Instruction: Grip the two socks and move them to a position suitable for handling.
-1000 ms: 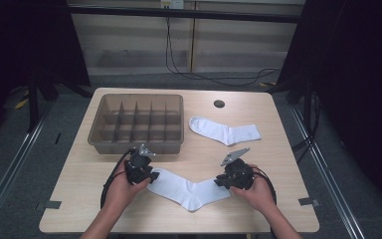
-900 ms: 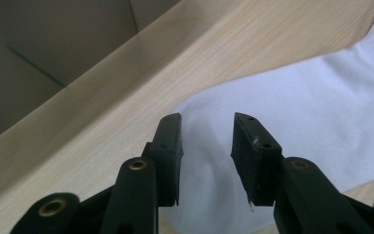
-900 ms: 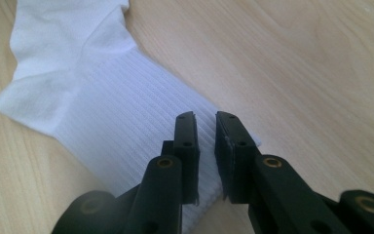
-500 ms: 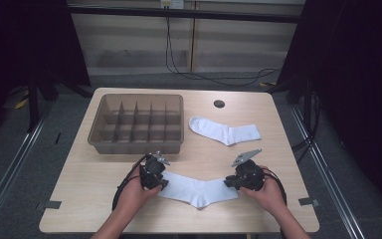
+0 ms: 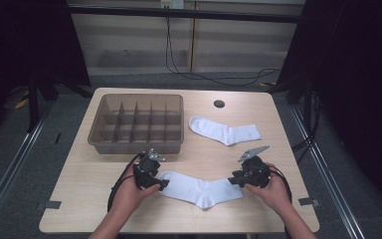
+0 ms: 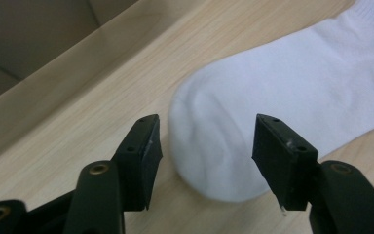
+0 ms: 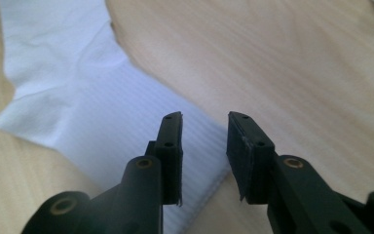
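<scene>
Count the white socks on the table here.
2. One white cotton sock lies near the front edge between both claws; the other white sock lies right of the brown divided tray.

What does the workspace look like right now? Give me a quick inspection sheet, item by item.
Surface: light wooden table, with a dark round hole near its far edge.
Job's things: near sock lying flat between the grippers; far sock lying flat, right of the divided tray, whose compartments look empty.
Clutter: nothing seen.
Grippers: left hand-held gripper open, jaws either side of the near sock's toe end; right hand-held gripper open over its ribbed cuff end.
Cables: a black gripper cable loops by the left hand; floor cable beyond the table.
Surroundings: dark curtains, grey floor.
</scene>
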Demonstrator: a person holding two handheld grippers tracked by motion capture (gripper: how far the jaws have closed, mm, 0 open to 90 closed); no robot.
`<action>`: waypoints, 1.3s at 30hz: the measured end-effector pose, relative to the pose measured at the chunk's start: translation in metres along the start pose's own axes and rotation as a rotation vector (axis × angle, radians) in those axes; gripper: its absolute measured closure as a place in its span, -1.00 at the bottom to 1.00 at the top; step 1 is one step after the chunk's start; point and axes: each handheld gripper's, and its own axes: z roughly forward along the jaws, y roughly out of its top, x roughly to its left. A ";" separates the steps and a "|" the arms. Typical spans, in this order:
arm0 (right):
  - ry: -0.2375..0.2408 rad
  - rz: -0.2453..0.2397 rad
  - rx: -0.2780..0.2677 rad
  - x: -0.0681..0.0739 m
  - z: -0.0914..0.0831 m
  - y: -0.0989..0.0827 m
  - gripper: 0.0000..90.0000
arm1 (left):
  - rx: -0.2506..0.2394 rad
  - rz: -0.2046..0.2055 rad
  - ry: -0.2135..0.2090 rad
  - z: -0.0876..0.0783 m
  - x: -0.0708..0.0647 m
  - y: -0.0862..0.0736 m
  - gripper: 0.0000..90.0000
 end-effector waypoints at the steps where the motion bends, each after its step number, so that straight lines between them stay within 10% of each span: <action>1: 0.000 0.000 0.000 0.000 0.000 0.000 0.42 | -0.007 -0.017 -0.003 -0.002 0.002 -0.002 -0.05; 16: -0.167 0.169 -0.083 -0.046 0.007 0.047 0.13 | -0.029 -0.078 0.040 -0.023 0.027 -0.026 -0.29; 25: -0.215 0.209 -0.051 -0.071 0.015 0.063 0.03 | -0.014 -0.093 0.037 -0.024 0.034 -0.030 -0.29; 39: -0.298 0.183 -0.034 -0.072 0.019 0.090 0.12 | -0.014 -0.095 0.025 -0.024 0.031 -0.030 -0.29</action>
